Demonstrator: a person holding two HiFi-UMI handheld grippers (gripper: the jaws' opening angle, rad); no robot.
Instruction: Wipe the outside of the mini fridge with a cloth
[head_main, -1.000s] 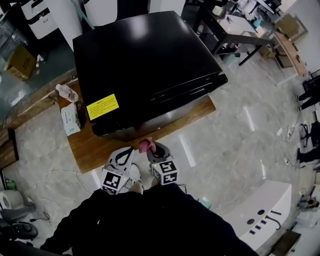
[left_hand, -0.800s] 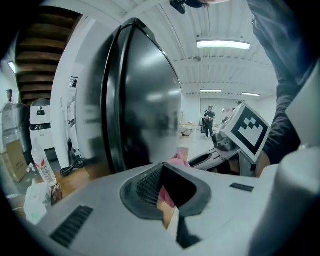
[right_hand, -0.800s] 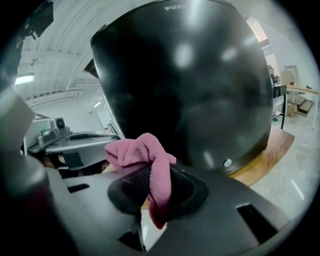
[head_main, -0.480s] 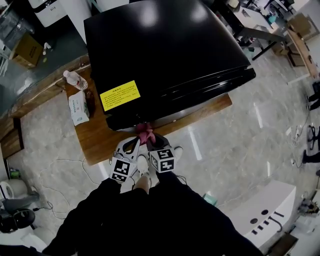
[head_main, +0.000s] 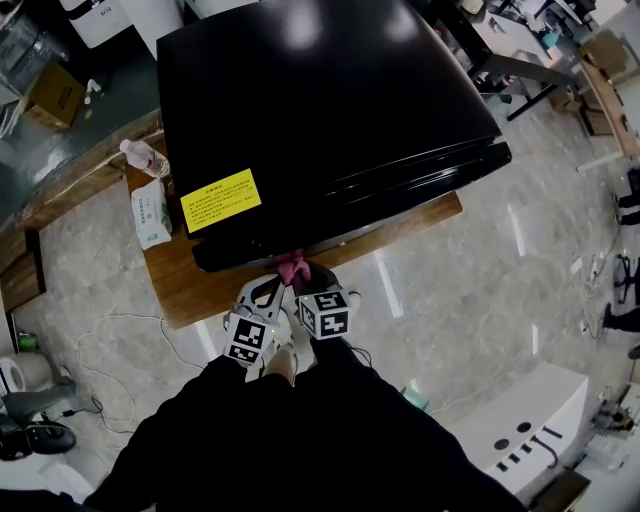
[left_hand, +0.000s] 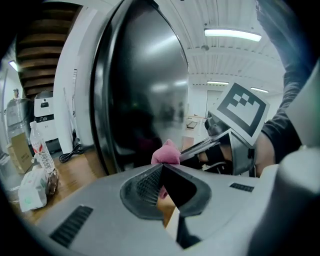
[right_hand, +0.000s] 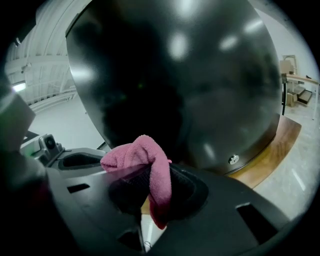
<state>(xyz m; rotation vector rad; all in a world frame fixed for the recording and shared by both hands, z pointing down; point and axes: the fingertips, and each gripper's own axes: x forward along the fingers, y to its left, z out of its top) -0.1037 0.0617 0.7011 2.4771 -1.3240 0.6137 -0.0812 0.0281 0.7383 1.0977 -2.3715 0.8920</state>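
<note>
Closer than a second ago, the right tongs (head_main: 301, 284) clamp the pink cloth (head_main: 291, 267) up against the mini fridge (head_main: 320, 110), at its 6 o'clock face, for wiping; the left tongs (head_main: 267, 289) idle beside, closed on nothing.

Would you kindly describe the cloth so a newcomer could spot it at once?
Find the big black mini fridge on the wooden table. At its near lower edge, the right tool pinches a small crumpled cloth, the only pink thing there.
</note>
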